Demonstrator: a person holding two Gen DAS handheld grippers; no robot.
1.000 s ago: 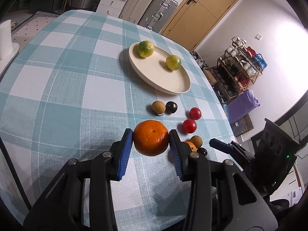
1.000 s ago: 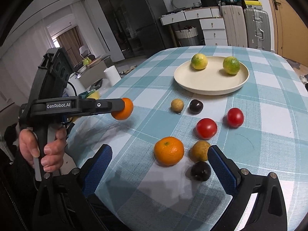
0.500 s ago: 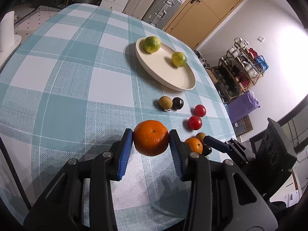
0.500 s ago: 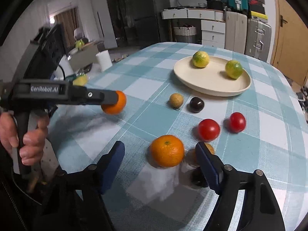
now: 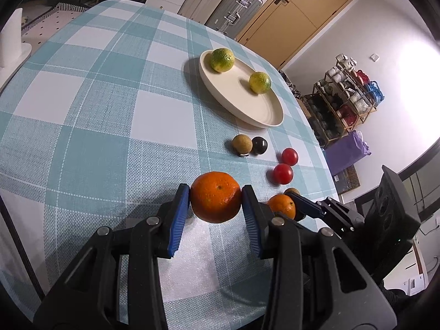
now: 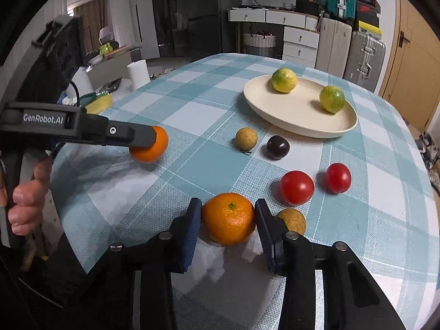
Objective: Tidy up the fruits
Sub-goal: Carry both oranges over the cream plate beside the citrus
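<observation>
My left gripper (image 5: 216,202) is shut on an orange (image 5: 216,196) and holds it above the checked tablecloth; the right wrist view shows that orange (image 6: 154,148) at the left. My right gripper (image 6: 228,221) has its jaws closing on a second orange (image 6: 228,217) that rests on the cloth, both pads touching its sides. A cream plate (image 6: 299,121) farther back carries two yellow-green citrus fruits (image 6: 284,80) (image 6: 332,99). Between the plate and the grippers lie a brown fruit (image 6: 246,138), a dark plum (image 6: 277,147) and two red tomatoes (image 6: 297,187) (image 6: 338,178).
Another brown fruit (image 6: 293,220) sits just behind my right finger. The table's near edge runs close under both grippers. A paper roll (image 6: 139,74) stands off the table's left; suitcases (image 6: 363,55) and drawers line the far wall. A person's hand (image 6: 24,200) grips the left tool.
The right jaws went from wide open to closed in on the orange on the cloth, and that gripper edged forward and down. The left gripper kept its orange and stayed put.
</observation>
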